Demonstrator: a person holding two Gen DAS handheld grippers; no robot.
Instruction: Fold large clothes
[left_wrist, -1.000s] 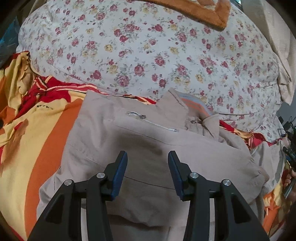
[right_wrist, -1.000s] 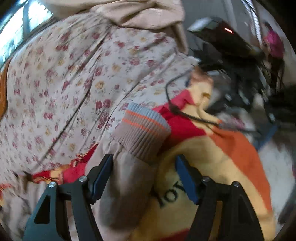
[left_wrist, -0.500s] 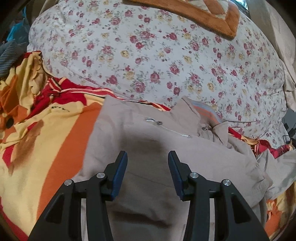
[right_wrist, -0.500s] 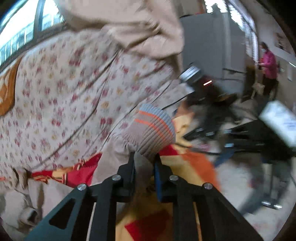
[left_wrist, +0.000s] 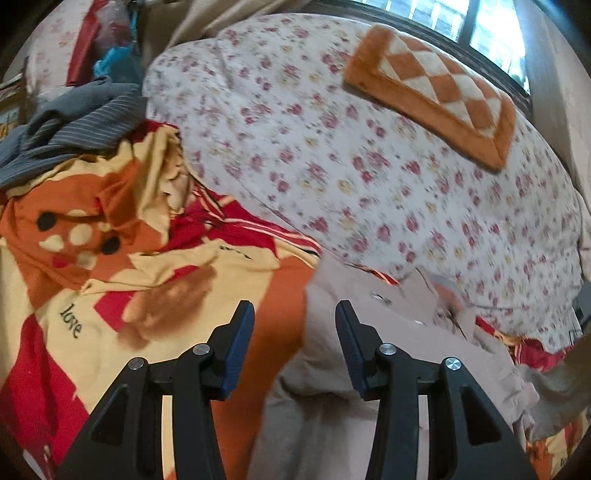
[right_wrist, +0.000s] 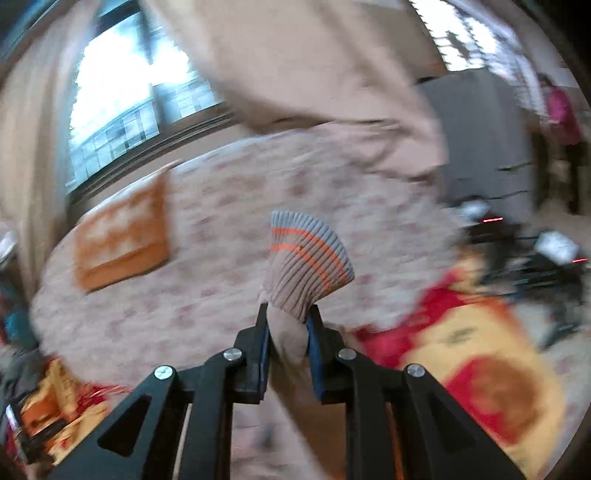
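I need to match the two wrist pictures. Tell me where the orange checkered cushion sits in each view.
Left wrist: orange checkered cushion at upper right, lying on the floral quilt below the window.
Right wrist: the cushion at middle left, blurred, on the same quilt.
Shared landmark: the floral quilt.

I see a daylit window (left_wrist: 476, 22) behind the bed's floral quilt (left_wrist: 369, 155), an orange checked cushion (left_wrist: 436, 88) on it, and a grey cabinet (right_wrist: 484, 129).

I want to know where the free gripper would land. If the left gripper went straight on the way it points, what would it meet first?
Probably the left edge of the beige jacket, or the orange-and-yellow blanket beside it; the left gripper is open and empty, and depth is unclear.
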